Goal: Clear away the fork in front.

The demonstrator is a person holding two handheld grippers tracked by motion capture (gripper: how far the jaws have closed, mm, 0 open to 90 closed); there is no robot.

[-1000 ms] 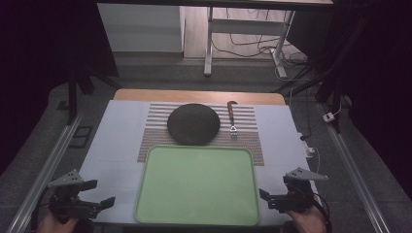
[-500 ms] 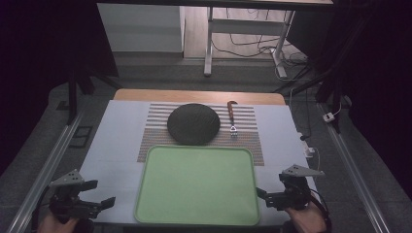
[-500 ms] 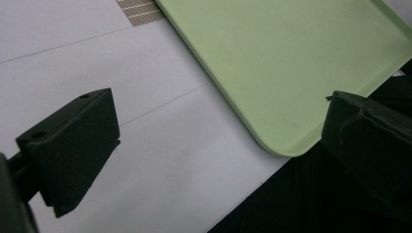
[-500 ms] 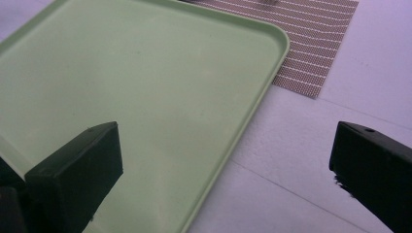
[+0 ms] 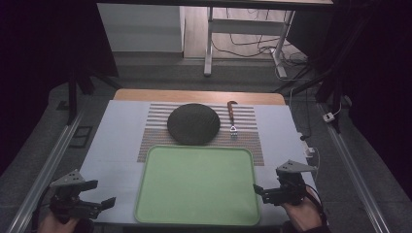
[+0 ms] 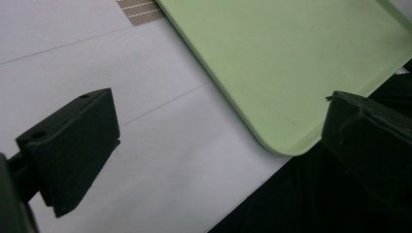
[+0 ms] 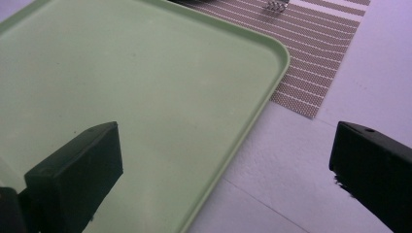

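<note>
Right claw (image 5: 260, 190) spread wide, straddling tray (image 5: 194, 165) edge; fork (image 5: 232, 116) straight ahead, lengthwise, nearer than to left claw (image 5: 108, 203), likewise released.

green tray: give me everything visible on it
The green tray is a pale green rounded-corner rectangle with a low raised rim, plastic-looking, matte and empty. It lies flat at the table's near edge, its far edge overlapping the striped placemat. The right gripper hovers open at its right rim; no contact is visible.
</note>
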